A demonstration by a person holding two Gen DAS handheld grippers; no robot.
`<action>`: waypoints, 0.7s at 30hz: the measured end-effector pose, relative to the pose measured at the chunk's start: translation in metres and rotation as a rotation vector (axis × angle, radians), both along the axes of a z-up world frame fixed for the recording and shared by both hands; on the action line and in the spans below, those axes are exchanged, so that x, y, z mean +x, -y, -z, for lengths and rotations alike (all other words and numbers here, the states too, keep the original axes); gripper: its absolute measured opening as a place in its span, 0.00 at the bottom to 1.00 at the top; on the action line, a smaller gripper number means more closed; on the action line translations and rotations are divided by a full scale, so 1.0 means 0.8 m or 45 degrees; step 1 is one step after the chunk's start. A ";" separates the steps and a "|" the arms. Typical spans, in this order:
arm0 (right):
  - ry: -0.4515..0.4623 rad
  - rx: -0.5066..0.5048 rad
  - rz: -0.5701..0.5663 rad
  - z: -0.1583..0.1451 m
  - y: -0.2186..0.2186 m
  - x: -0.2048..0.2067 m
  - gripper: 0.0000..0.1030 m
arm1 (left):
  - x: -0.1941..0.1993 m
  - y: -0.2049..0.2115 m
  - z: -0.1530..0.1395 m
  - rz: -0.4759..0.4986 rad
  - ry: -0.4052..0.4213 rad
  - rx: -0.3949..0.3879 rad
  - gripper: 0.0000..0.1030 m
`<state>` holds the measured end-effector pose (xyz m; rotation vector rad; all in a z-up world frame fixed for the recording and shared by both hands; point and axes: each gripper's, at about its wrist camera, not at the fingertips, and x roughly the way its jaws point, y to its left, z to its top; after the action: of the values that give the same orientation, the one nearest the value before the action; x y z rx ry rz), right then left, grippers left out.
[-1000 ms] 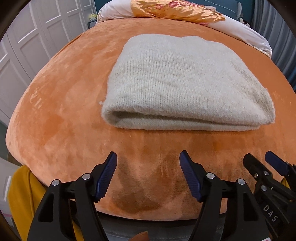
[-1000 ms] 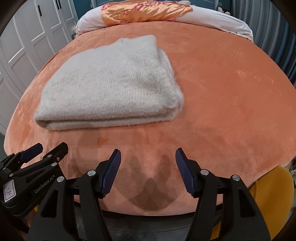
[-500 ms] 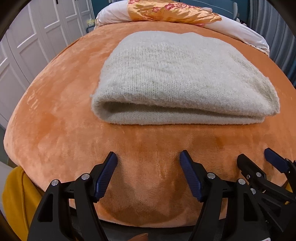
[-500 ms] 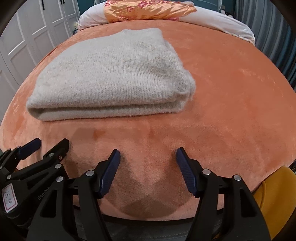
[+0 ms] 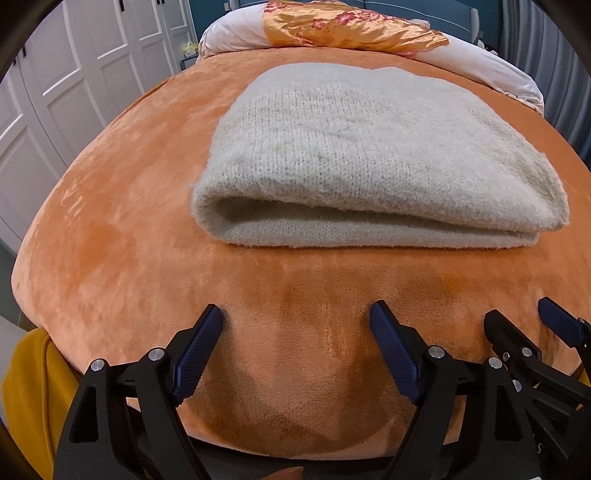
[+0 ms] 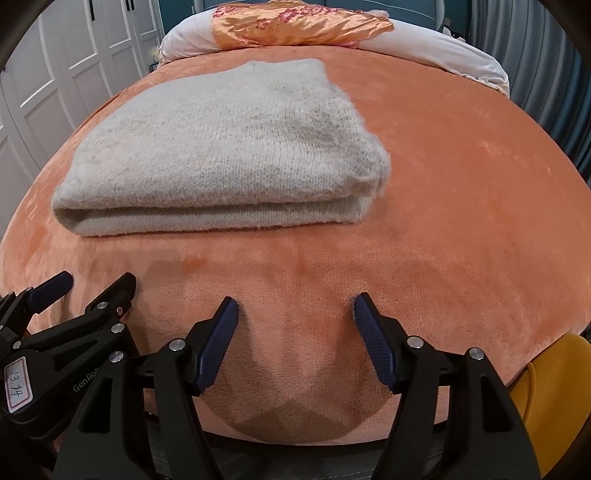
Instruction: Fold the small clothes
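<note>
A cream knitted sweater (image 5: 369, 155) lies folded in a flat rectangle on the orange plush bedspread (image 5: 110, 229); it also shows in the right wrist view (image 6: 229, 147). My left gripper (image 5: 295, 317) is open and empty, low over the bedspread just in front of the sweater's near folded edge. My right gripper (image 6: 295, 306) is open and empty beside it, in front of the sweater's right half. Each gripper shows at the edge of the other's view, the right one (image 5: 517, 332) and the left one (image 6: 92, 288).
A white pillow with an orange floral satin cover (image 5: 351, 29) lies at the head of the bed. White wardrobe doors (image 5: 55, 92) stand to the left. Grey curtains (image 6: 546, 74) hang at the right. Yellow fabric (image 6: 554, 376) shows below the bed's near edge.
Both grippers have moved forward and lower toward the sweater's near edge, which looms larger. Both have stayed open. The sweater has not moved.
</note>
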<state>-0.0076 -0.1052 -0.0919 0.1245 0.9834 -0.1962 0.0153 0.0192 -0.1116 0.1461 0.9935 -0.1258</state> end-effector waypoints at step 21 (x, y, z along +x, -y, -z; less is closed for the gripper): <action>-0.037 -0.008 -0.001 -0.002 0.001 0.009 0.62 | 0.011 0.000 -0.001 -0.033 -0.049 0.006 0.77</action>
<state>-0.0003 -0.1062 -0.0907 0.1157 1.0117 -0.2009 0.0240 0.0191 -0.1104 0.1354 1.0336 -0.1034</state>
